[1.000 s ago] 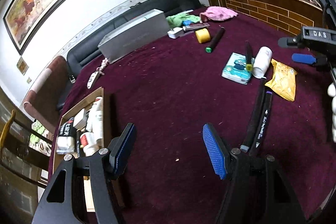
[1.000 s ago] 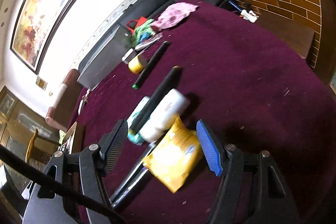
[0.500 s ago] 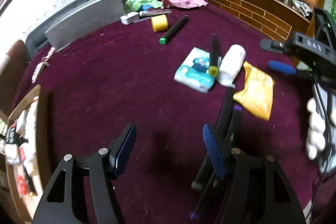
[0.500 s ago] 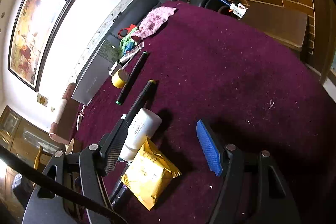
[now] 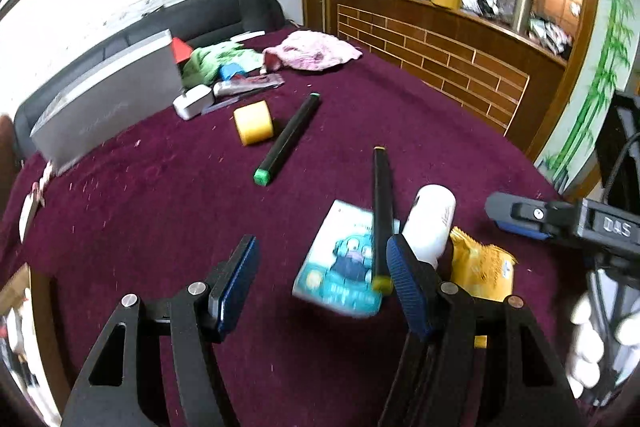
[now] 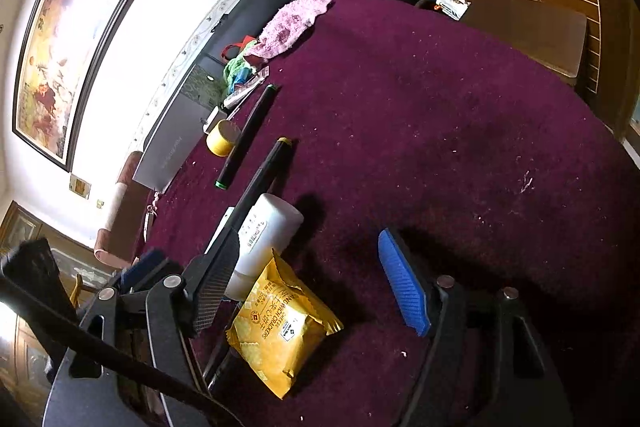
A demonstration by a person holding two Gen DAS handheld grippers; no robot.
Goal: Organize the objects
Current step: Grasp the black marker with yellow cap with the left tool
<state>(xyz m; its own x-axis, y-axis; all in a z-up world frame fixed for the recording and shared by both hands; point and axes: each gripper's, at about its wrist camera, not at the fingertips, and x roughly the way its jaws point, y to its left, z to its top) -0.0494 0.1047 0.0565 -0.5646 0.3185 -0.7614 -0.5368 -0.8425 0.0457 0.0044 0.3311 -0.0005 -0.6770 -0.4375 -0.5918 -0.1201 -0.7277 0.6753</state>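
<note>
- Cracker packet (image 6: 280, 331), yellow foil, lies low in the right wrist frame between my right gripper (image 6: 308, 291) fingers, which have just been opening and stand wide with nothing pressed; the packet sits nearer the dark finger than the blue one.
- I judge it light, crinkly and slippery, with brittle contents, so I would pinch it gently across the flat middle, not by the sealed ends.
- White bottle (image 6: 266, 239) lies on its side touching the packet's upper edge; it looks rigid and smooth and would likely roll, so I would grip across its body.
- Tissue pack (image 5: 346, 261), soft and squashy, sits at lower centre of the left wrist frame with a black marker (image 5: 380, 215) lying across it.
- My left gripper (image 5: 320, 279) fingers are about half open and empty, hovering over the maroon counter (image 5: 160, 195) with the pack just ahead.
- That marker is stiff and thin; I would take it mid-barrel.
</note>
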